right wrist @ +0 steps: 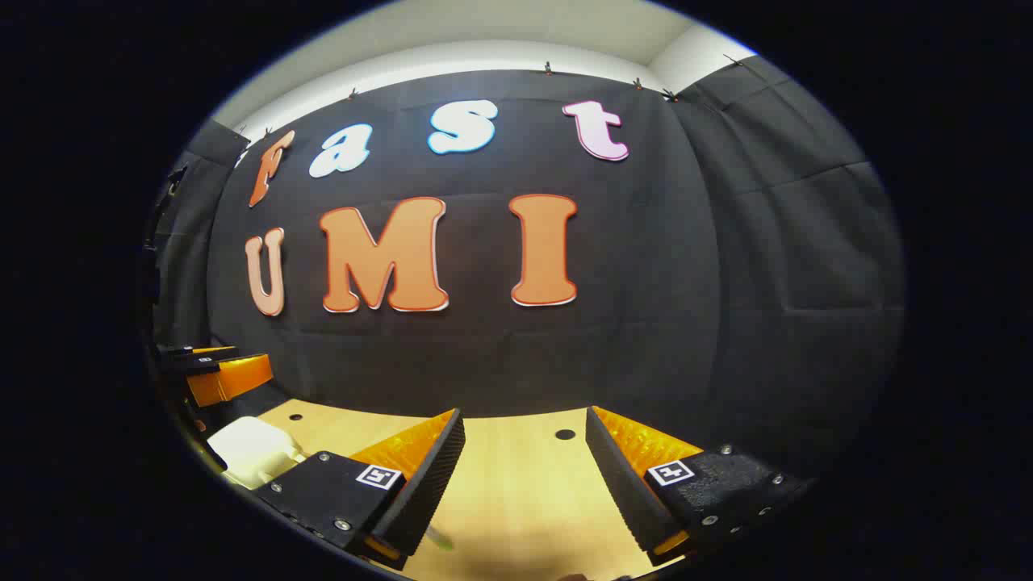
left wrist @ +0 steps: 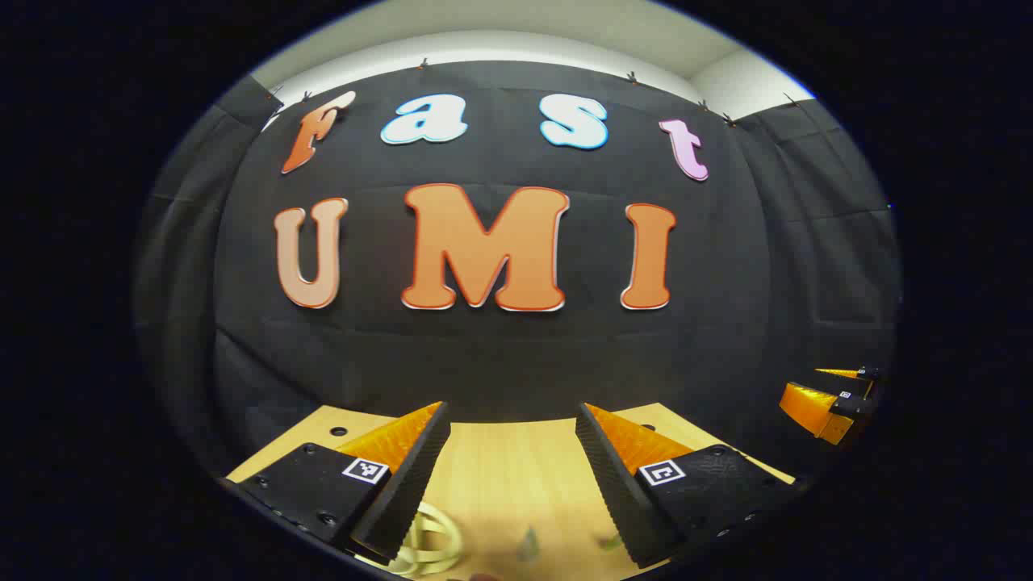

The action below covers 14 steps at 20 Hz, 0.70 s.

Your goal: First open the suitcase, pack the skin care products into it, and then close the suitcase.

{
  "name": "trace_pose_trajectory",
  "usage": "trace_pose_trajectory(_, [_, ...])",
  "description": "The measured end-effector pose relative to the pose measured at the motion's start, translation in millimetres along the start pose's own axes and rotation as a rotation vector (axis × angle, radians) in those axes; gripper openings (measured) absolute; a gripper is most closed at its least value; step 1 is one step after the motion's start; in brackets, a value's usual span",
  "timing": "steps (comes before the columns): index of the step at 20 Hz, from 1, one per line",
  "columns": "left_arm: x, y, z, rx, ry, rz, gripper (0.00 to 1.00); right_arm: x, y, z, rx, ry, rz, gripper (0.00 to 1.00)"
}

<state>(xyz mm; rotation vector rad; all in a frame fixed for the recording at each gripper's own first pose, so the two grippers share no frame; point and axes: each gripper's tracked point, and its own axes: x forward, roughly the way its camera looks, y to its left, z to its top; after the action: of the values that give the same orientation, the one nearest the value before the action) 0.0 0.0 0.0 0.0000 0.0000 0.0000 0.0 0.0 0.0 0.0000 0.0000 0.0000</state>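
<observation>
In the left gripper view my left gripper (left wrist: 512, 411) is held above a light wooden table (left wrist: 516, 476), open, with nothing between its fingers. Just below its left finger lies a pale cream ring-shaped item (left wrist: 432, 547), and two small blurred items (left wrist: 529, 550) lie near it; I cannot tell what they are. In the right gripper view my right gripper (right wrist: 524, 413) is also open and empty over the table (right wrist: 516, 484). A white rounded container (right wrist: 252, 449) sits at the left, beside its left finger. Each view catches the other gripper at its side: right gripper (left wrist: 800, 384), left gripper (right wrist: 250, 359).
The black cloth wall stands close behind the table's far edge. The tabletop has small round holes (right wrist: 565, 434) near that edge. A small greenish thing (right wrist: 440, 539) lies blurred low between the right gripper's fingers.
</observation>
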Motion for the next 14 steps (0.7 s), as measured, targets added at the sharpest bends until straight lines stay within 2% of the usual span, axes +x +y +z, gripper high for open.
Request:
trace_pose_trajectory(3, [-21,35,5,-0.020,0.000,0.019,0.94,-9,48,-12,0.047,0.031,0.060,0.95])
trace_pose_trajectory(5, [-32,46,20,-0.031,-0.052,0.023,0.97,-11,71,-19,0.058,0.070,0.110,0.95])
trace_pose_trajectory(6, [-37,49,24,-0.028,-0.075,0.036,0.94,-10,78,-19,0.047,0.074,0.132,0.95])
trace_pose_trajectory(8, [-45,60,25,-0.014,-0.074,0.096,0.96,-6,86,-17,0.003,0.079,0.168,0.95])
trace_pose_trajectory(9, [-47,61,22,-0.009,-0.064,0.120,0.93,-2,88,-17,-0.013,0.088,0.182,0.95])
trace_pose_trajectory(10, [-47,60,17,-0.008,-0.048,0.140,0.96,1,89,-20,-0.014,0.111,0.194,0.95])
trace_pose_trajectory(12, [-46,57,7,-0.030,-0.011,0.153,0.97,3,96,-33,-0.005,0.181,0.238,0.95])
trace_pose_trajectory(14, [-49,52,-1,-0.067,0.005,0.150,0.97,8,100,-31,-0.003,0.172,0.252,0.95])
